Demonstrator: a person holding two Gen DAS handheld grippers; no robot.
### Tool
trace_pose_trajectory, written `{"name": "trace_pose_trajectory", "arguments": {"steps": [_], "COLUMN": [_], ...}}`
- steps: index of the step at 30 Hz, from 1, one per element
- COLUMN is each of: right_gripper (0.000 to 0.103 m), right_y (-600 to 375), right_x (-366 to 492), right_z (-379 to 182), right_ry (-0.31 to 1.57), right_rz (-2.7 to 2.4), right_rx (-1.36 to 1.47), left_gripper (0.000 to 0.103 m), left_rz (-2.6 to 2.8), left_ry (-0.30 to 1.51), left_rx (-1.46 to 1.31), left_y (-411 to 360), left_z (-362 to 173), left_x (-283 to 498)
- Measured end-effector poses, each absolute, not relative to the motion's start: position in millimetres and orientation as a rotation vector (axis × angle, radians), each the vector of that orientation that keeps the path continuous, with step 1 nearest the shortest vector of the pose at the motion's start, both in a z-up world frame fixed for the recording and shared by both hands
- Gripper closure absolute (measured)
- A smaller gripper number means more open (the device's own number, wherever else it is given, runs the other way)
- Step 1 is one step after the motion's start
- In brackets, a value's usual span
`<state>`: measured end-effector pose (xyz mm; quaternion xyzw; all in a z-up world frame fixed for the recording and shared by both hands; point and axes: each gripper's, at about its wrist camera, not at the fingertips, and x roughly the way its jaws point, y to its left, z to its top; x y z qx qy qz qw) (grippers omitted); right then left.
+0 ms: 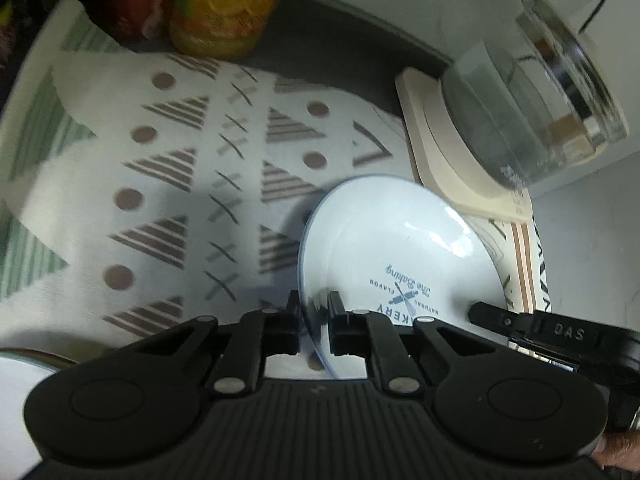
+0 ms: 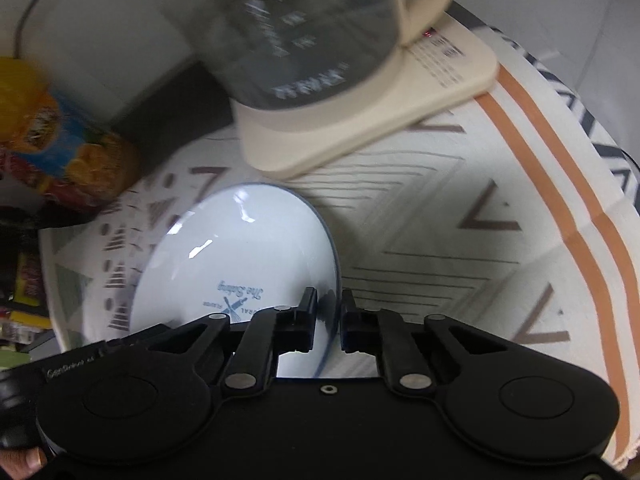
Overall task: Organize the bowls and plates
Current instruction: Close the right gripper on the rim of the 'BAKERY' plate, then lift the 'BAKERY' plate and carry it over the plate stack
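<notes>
Together, the left gripper (image 1: pixel 314 312) and right gripper (image 2: pixel 328 312) pinch opposite rims of 1 plate (image 1: pixel 400 248). Glossy, round, white, it has a blue edge and printed lettering.

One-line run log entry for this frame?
left gripper: shut on plate rim | right gripper: shut on plate, opposite rim | plate: tilted over cloth, beside kettle
</notes>
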<state>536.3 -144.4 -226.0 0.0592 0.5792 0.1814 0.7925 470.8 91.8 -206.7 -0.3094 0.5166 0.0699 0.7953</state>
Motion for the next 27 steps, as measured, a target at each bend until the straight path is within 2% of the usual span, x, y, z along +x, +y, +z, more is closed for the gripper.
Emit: {"name": "trace_pose_trajectory", "arguments": {"steps": [13, 27], "right_gripper": [0.094, 0.094], "right_y": [-122.3, -108.9], "right_x": [507.2, 451.1], "right_z": [-200.3, -172.1], "right_ry": [1.18, 1.118], "right_rz": [0.5, 0.618], "right_rx": [0.151, 0.138], "left_gripper": [0.093, 0.093], "left_rz": [0.212, 0.283], "left_ry": [1.017, 0.945], "left_rx": [-0.659, -0.66], "left_y": [118.1, 125.2], "left_z": [-168.7, -138.8], "left_x": [430.9, 354.7]}}
